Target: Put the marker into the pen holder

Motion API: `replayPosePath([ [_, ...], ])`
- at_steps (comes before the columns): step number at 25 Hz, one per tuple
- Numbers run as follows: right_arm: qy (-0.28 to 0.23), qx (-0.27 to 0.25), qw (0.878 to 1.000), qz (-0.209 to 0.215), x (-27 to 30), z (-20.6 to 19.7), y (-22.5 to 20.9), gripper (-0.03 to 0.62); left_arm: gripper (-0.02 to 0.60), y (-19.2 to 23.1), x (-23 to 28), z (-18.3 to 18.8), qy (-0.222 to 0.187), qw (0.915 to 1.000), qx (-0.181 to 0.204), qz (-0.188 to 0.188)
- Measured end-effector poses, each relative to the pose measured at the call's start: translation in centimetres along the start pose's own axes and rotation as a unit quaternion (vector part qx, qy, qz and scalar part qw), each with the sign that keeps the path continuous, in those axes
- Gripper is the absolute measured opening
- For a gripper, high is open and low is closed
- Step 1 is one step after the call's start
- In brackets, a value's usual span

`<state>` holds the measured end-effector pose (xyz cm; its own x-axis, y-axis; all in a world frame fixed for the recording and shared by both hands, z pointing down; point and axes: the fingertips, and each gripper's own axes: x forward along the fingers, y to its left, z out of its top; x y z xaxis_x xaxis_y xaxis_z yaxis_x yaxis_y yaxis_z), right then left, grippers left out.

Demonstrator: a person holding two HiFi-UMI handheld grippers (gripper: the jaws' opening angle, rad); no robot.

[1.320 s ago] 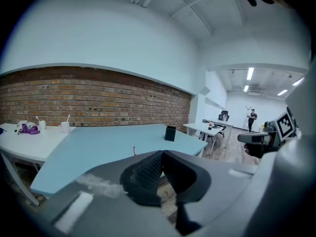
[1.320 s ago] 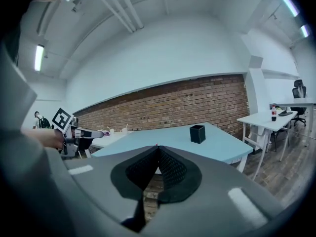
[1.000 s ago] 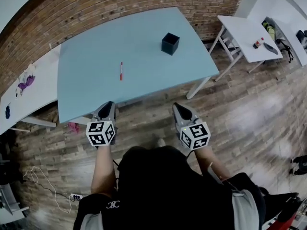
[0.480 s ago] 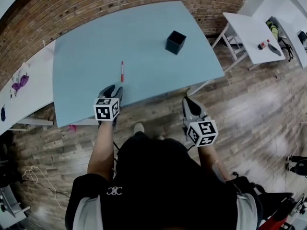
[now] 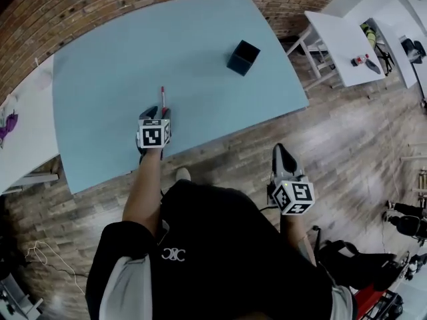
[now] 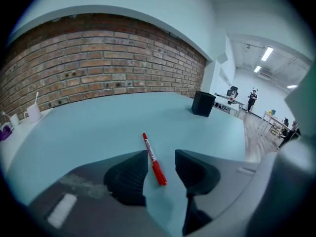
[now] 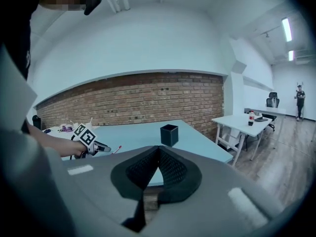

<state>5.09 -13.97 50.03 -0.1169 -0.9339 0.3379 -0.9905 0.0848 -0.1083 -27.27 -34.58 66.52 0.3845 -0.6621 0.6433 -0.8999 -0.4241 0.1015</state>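
Astride marker (image 6: 154,158) — left hand-held gripper (image 6: 161,158), angled down, opening.

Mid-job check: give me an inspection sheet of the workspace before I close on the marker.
Surface: blue table, bare apart from the job's things.
Job's things: red marker lying flat; black pen holder upright, well apart from it, towards the far right corner.
Clutter: nothing seen on this table.
Grippers: left gripper open, jaws have just been opening, marker between them, not pressed; right gripper shut, empty, over the floor.
Cables: loose cord on the floor.
Surroundings: brick wall, white side table with a bottle, wood floor.
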Motion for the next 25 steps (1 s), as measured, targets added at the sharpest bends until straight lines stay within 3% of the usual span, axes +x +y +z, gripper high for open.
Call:
replayPosePath([
  [6, 0.016, 0.010, 0.999, -0.034, 0.0, -0.5, -0.6, 0.008, 0.173, 0.7, 3.4, -1.6, 0.050, 0.9987, 0.001, -0.006],
  [12, 0.019, 0.012, 0.999, -0.040, 0.9, -0.4, -0.5, 0.008, 0.167, 0.8, 4.2, -2.8, 0.095, 0.9955, -0.002, -0.002],
  [15, 0.020, 0.015, 0.999, -0.038, 1.2, -0.3, -0.1, 0.008, 0.112, 0.8, 4.8, -3.1, 0.085, 0.9963, -0.005, -0.010],
  [18, 0.021, 0.013, 0.999, -0.035, 1.6, -0.3, 0.5, 0.008, 0.064, 1.1, 5.1, -3.9, 0.103, 0.9945, -0.004, -0.016],
  [21, 0.019, 0.016, 0.999, -0.033, 1.7, -0.5, 0.7, 0.008, 0.061, 1.4, 4.5, -3.4, 0.100, 0.9949, 0.002, -0.015],
  [25, 0.015, 0.016, 0.999, -0.025, 2.2, -0.7, 1.0, 0.008, 0.060, 2.5, 2.9, -0.5, 0.055, 0.9984, -0.007, -0.008],
])
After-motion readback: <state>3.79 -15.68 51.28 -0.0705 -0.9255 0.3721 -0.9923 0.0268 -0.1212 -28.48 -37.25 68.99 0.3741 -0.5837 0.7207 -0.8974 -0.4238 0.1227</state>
